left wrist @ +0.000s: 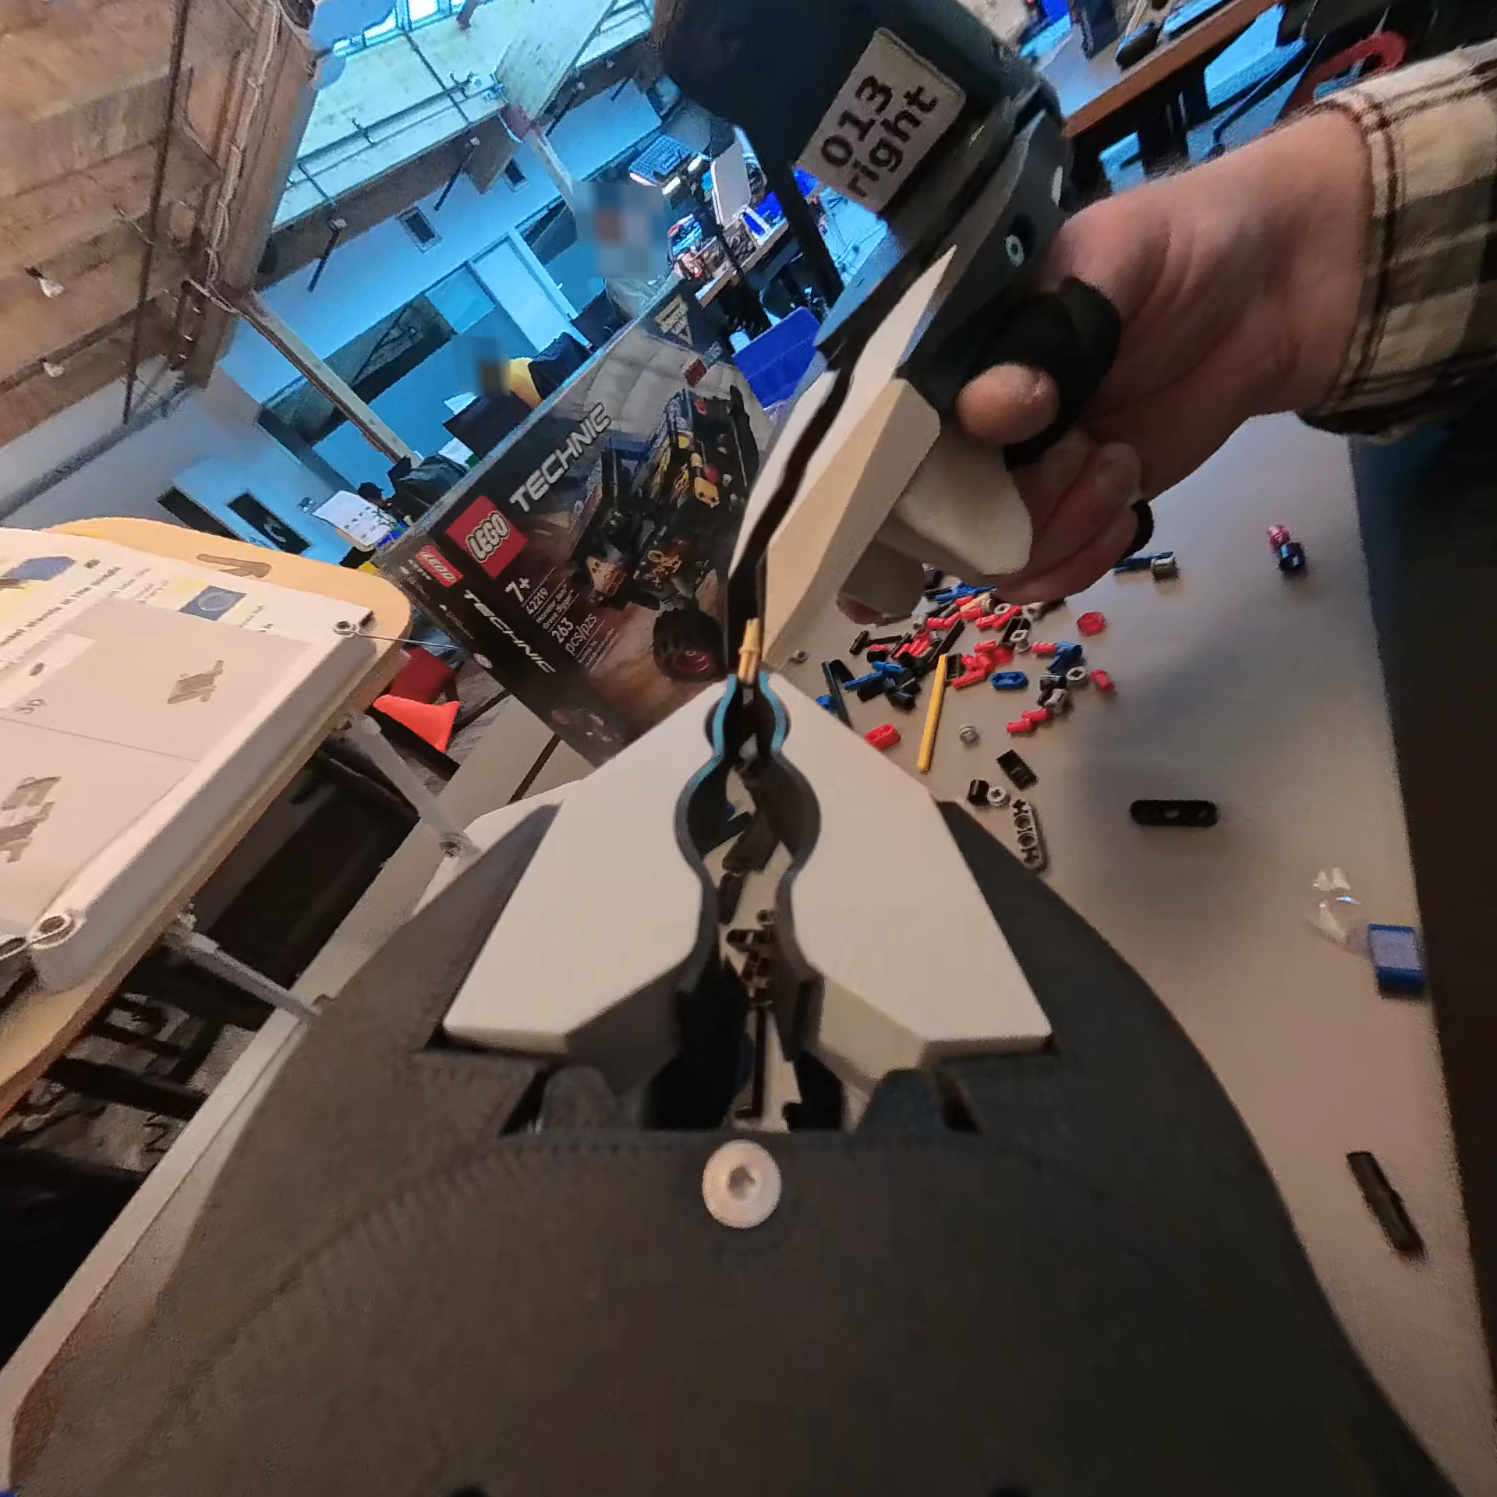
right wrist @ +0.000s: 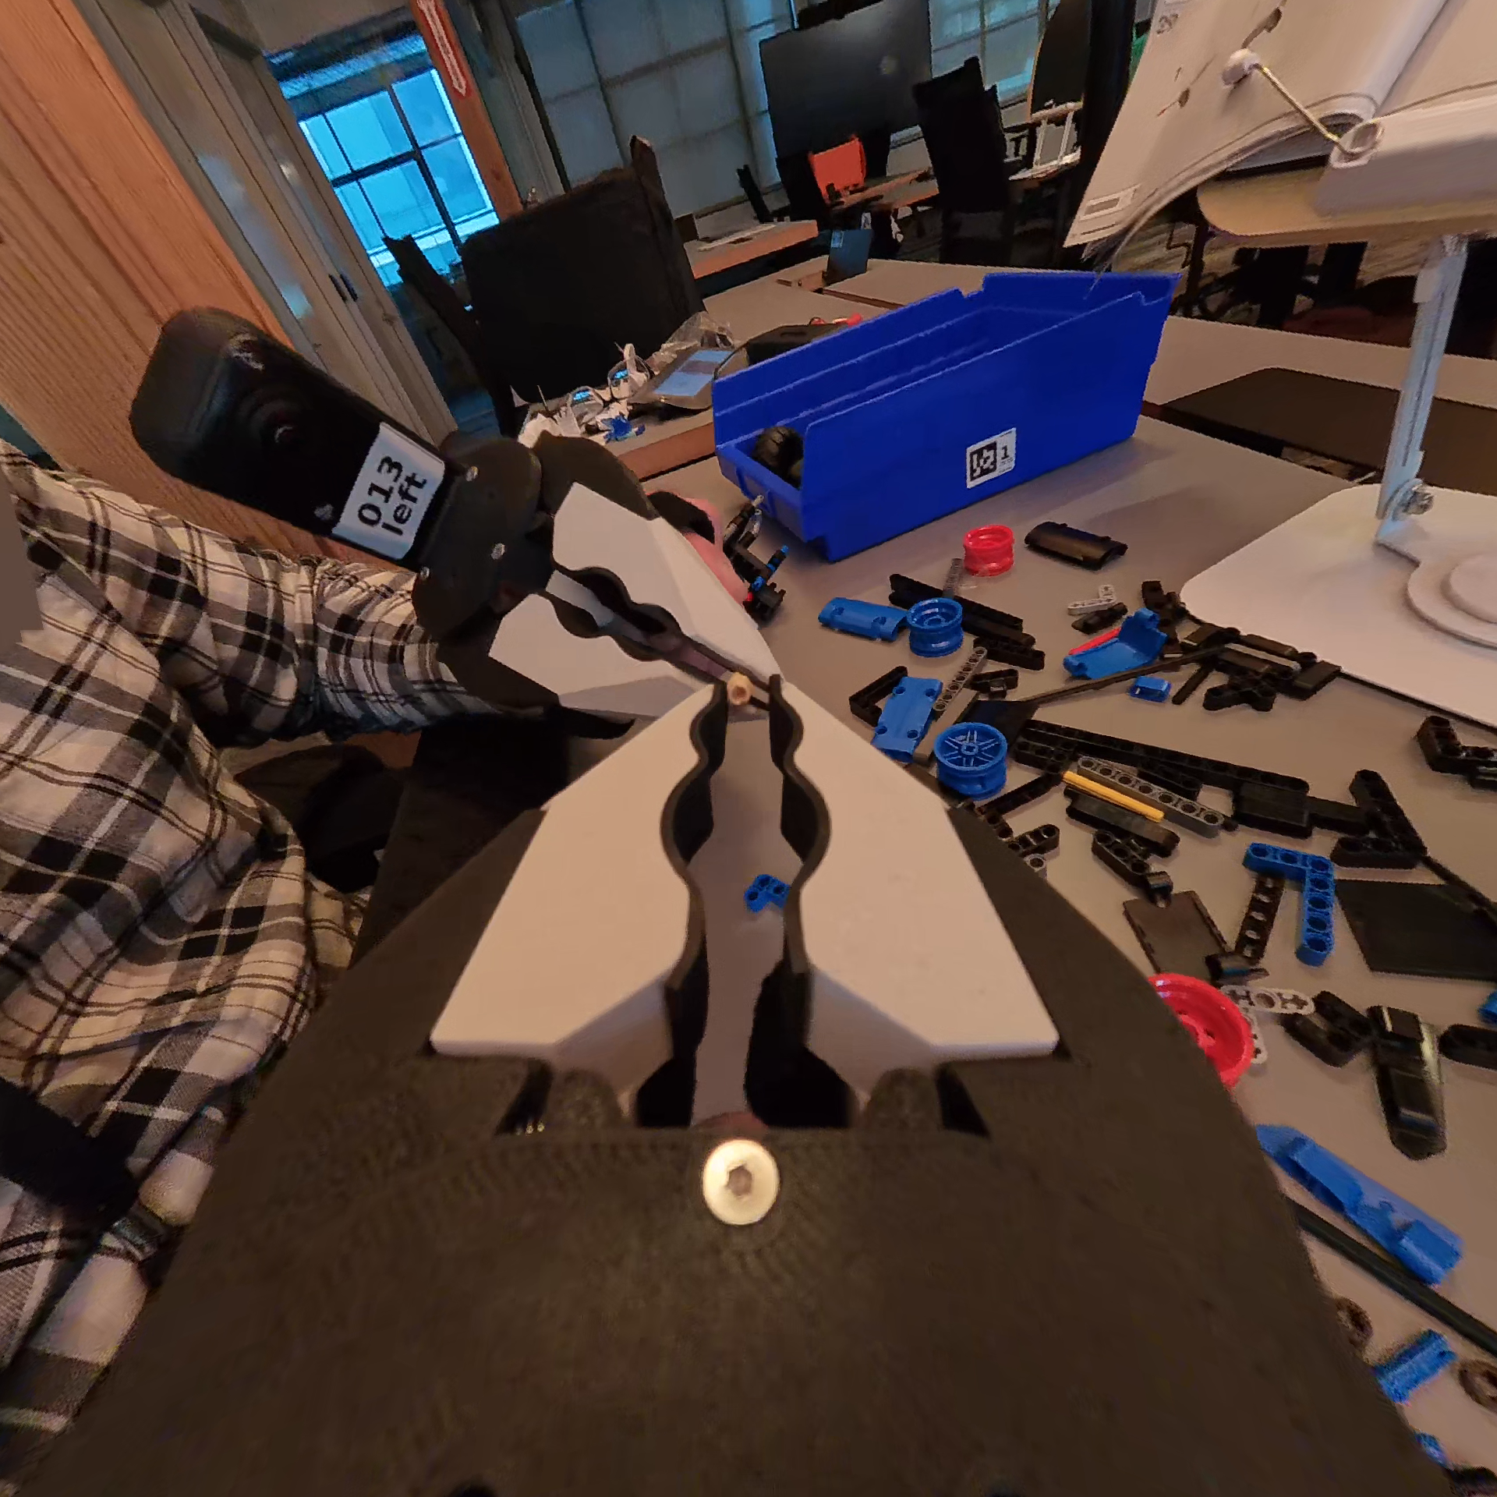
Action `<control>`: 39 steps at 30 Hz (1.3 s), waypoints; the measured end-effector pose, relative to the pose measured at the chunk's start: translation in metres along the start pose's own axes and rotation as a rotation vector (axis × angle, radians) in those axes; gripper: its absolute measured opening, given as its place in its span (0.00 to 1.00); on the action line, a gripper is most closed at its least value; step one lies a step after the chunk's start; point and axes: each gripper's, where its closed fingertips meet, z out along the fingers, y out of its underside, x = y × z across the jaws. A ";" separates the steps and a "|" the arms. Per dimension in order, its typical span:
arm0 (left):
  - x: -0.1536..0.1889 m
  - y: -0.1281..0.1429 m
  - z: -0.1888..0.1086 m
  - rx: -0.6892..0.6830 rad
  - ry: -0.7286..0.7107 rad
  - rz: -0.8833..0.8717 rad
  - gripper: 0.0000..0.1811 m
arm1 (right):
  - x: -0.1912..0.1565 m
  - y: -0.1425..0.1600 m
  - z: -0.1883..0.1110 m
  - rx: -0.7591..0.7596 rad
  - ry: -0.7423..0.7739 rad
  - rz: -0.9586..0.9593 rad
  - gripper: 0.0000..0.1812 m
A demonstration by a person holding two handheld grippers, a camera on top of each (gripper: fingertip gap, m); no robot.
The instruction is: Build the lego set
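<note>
My left gripper [left wrist: 749,693] is shut on a black lego piece [left wrist: 749,798] that runs down between its fingers. My right gripper [left wrist: 749,624] comes in from above right, held by a hand, and is shut on a small tan pin [left wrist: 748,650]. The pin's end meets the tip of the black piece. In the right wrist view, the tan pin [right wrist: 739,689] sits between my right gripper's [right wrist: 744,695] tips. The left gripper [right wrist: 753,676] reaches in from the left with the thin black piece [right wrist: 688,648] in its jaws, tip to tip with mine. Both are held above the table.
The lego box [left wrist: 583,567] stands behind the tips, and an instruction booklet on a stand [left wrist: 121,729] is at the left. Loose red, blue and black pieces [left wrist: 972,648] lie on the grey table. A blue bin [right wrist: 931,405], blue wheels [right wrist: 970,757], black beams [right wrist: 1174,778] and the white stand base [right wrist: 1337,599] lie to the right.
</note>
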 end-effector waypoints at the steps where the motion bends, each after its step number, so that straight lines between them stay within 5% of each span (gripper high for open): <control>1: 0.001 0.000 0.000 -0.001 0.007 -0.007 0.00 | -0.001 -0.001 0.000 0.004 -0.002 -0.009 0.04; 25: 0.012 0.010 0.009 -0.048 0.091 -0.070 0.03 | 0.000 0.007 -0.007 -0.070 0.041 -0.110 0.02; 28: 0.036 0.027 0.014 -0.161 0.216 -0.090 0.17 | 0.003 0.020 -0.019 -0.167 0.088 -0.189 0.02; 39: 0.129 0.044 0.014 -0.347 0.619 -0.149 0.16 | -0.002 0.115 -0.046 -0.683 0.079 -0.409 0.02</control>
